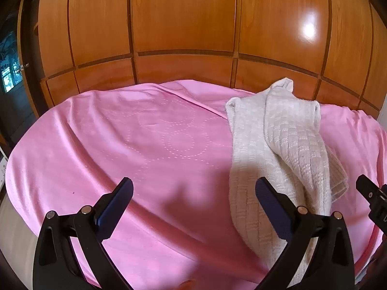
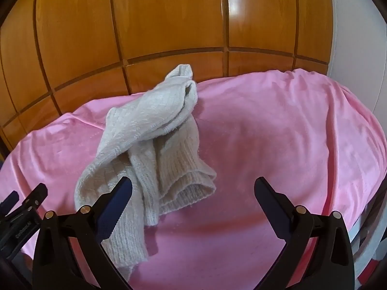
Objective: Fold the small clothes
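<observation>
A cream knitted garment (image 1: 278, 145) lies crumpled and twisted on a pink bed cover (image 1: 121, 145). In the right wrist view the garment (image 2: 150, 145) lies left of centre, with a ribbed cuff end (image 2: 191, 188) toward the middle. My left gripper (image 1: 193, 188) is open and empty above the cover, and its right finger (image 1: 273, 207) overlaps the garment's near part. My right gripper (image 2: 193, 188) is open and empty, and its left finger (image 2: 116, 203) overlaps the garment. Each gripper shows at the edge of the other's view: the right one (image 1: 372, 200), the left one (image 2: 21, 210).
A wooden panelled wardrobe (image 1: 183, 24) stands right behind the bed. A white wall (image 2: 358, 48) is at the far right. A dark doorway (image 1: 14, 72) is at the far left. The bed's edge drops off at the right (image 2: 362, 217).
</observation>
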`<state>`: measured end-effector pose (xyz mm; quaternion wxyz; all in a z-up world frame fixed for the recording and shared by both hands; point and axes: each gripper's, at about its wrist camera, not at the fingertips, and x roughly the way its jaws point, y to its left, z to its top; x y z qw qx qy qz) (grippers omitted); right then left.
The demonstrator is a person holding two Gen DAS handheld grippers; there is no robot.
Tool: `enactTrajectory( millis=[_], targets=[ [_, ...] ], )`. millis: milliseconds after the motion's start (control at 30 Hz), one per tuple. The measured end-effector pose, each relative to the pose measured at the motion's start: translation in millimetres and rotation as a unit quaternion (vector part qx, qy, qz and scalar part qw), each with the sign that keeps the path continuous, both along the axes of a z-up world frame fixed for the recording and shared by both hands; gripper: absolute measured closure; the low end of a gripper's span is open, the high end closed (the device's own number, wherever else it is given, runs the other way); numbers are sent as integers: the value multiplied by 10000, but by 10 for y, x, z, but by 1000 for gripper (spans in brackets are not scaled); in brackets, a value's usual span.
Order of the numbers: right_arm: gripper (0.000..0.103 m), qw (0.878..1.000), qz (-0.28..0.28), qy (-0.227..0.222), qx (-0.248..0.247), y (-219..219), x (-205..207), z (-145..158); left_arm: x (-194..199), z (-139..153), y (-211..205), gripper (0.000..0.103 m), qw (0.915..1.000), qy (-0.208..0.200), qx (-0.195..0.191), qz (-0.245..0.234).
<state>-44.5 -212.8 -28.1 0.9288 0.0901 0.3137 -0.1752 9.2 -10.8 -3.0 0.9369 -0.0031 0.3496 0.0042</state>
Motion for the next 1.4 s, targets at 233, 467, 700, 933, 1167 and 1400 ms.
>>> enactTrajectory(
  millis=[233,467,700,933,1167,1400],
  targets=[
    [3,9999,107,-55,-24,24,-47,8,-31,-6,7,2,10000,-74,20,18],
    [3,9997,215,-60,-48,53,-66,34,-26,-25,25,2,10000,-46,-22,37],
    [3,9993,300,-223,-95,93,-100,94,-66,15,14,2,9999,-167,-37,-3],
    [3,9988,257,-394,-160,102,-146,171,-123,81,26,2,9995,-295,-111,-62],
    [3,9988,319,-344,-128,114,-147,159,-132,86,51,2,9995,-284,-127,-30],
    [3,9987,389,-301,-130,136,-139,140,-98,68,78,2,9997,-232,-122,21]
  ],
)
